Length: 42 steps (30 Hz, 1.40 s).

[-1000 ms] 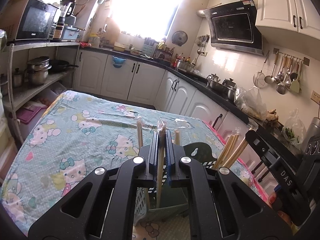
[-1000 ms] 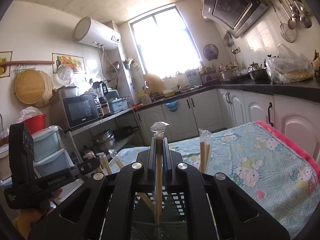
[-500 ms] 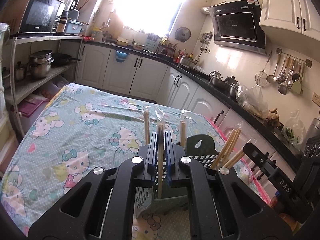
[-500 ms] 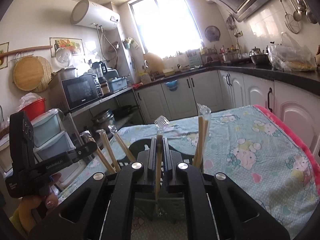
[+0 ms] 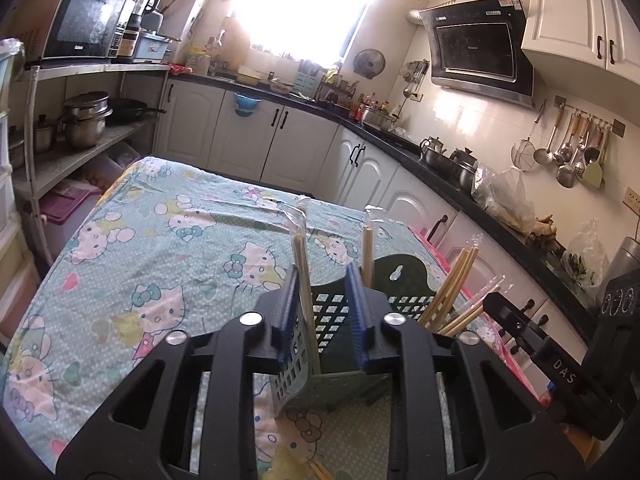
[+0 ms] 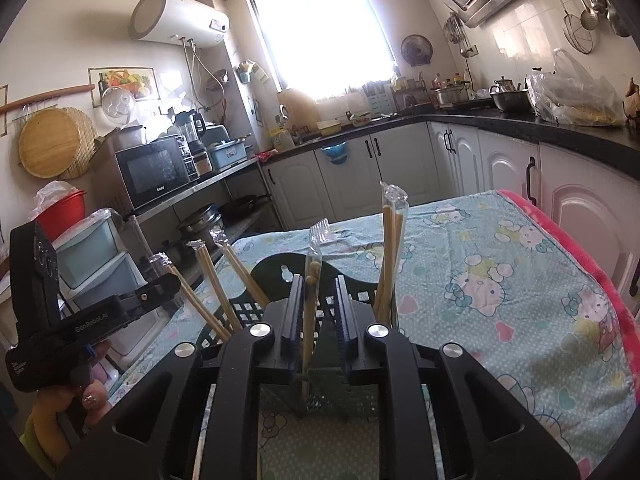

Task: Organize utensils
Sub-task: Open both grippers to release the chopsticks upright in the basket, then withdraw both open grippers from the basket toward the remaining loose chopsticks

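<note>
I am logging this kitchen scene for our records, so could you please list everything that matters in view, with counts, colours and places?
Green perforated plastic utensil basket: one, dark green, on the table in front of both grippers.
Plastic-wrapped wooden chopstick pairs: several, exact count unclear, pale wood, standing in the basket.
Cartoon-cat tablecloth: one, light green, covering the table.
Black microwave: one, on the metal shelf.
Hanging metal ladles: several, silver, on the wall rail.
Left gripper: black with blue pads, jaws just opened, a wrapped pair standing loose between them.
Right gripper: same, jaws just opened, a wrapped pair loose between them.
</note>
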Each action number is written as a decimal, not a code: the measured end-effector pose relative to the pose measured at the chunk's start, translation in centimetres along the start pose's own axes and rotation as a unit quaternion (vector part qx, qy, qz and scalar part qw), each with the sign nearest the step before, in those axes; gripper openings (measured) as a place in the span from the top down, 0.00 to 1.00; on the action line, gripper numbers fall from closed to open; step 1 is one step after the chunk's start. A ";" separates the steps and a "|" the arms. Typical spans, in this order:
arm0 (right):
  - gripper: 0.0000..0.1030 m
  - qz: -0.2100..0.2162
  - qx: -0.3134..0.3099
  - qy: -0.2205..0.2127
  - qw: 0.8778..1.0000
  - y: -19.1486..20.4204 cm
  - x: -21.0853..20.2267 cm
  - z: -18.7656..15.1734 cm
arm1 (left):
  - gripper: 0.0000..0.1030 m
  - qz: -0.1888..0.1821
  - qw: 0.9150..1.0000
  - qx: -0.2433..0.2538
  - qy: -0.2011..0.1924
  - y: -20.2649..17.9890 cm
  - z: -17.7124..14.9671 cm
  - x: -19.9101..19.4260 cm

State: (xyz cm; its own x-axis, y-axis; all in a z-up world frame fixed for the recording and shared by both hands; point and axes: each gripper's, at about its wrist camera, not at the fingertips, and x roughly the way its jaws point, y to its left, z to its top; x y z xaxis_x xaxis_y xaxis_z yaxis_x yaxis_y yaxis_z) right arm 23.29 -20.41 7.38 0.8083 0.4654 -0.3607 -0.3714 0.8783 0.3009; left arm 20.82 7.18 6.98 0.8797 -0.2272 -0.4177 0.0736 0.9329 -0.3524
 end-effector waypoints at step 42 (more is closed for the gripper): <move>0.59 -0.006 -0.022 0.049 0.999 0.8 -3.4 -3.2 | 0.15 0.025 0.999 0.005 0.032 1.5 -4.2 -3.2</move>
State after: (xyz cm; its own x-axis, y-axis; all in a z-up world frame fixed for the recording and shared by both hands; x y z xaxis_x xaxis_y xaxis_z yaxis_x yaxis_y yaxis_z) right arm 18.79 -20.97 6.02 0.7649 0.4609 -0.4501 -0.3830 0.8871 0.2576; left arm 16.11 8.18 4.28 0.8510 -0.1979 -0.4865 0.0363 0.9462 -0.3215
